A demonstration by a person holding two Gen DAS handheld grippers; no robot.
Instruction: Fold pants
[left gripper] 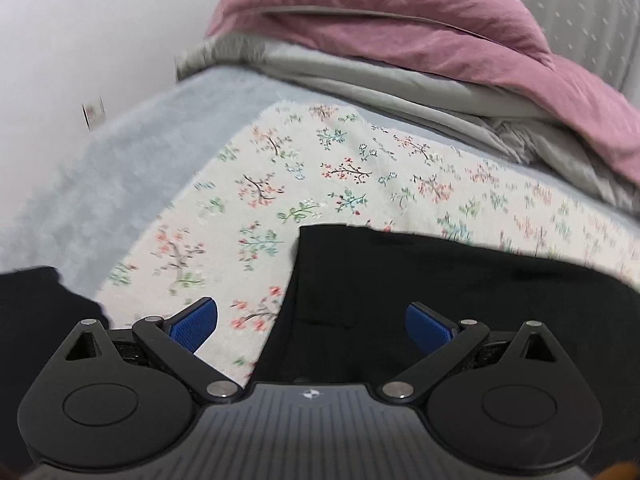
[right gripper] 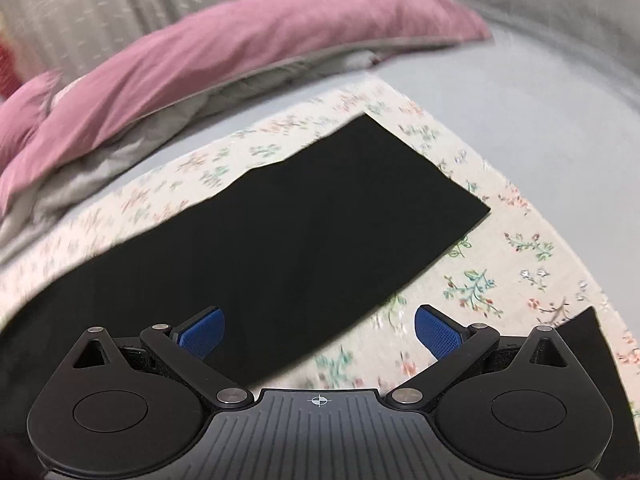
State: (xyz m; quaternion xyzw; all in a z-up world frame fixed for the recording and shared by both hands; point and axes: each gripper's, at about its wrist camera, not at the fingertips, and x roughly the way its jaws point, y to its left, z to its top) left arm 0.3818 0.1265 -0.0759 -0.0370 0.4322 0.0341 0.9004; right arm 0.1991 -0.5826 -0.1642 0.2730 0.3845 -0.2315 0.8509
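Black pants point(right gripper: 304, 224) lie flat on a floral cloth point(right gripper: 492, 272) spread over the bed. In the right wrist view one leg runs diagonally away to a squared hem at the upper right. My right gripper point(right gripper: 319, 334) hovers open over the pants' near edge, nothing between its blue pads point(right gripper: 200, 334). In the left wrist view the pants point(left gripper: 420, 280) fill the lower right, their left edge running between my fingers. My left gripper point(left gripper: 311, 327) is open and empty above that edge. More black fabric point(left gripper: 36, 300) shows at the lower left.
A pink duvet point(left gripper: 400, 24) and grey bedding point(left gripper: 380, 84) are heaped along the far side of the bed. A light grey-blue sheet point(right gripper: 540, 100) surrounds the floral cloth point(left gripper: 312, 168). A white wall point(left gripper: 80, 32) stands at left. Another black patch point(right gripper: 592, 344) sits at the right edge.
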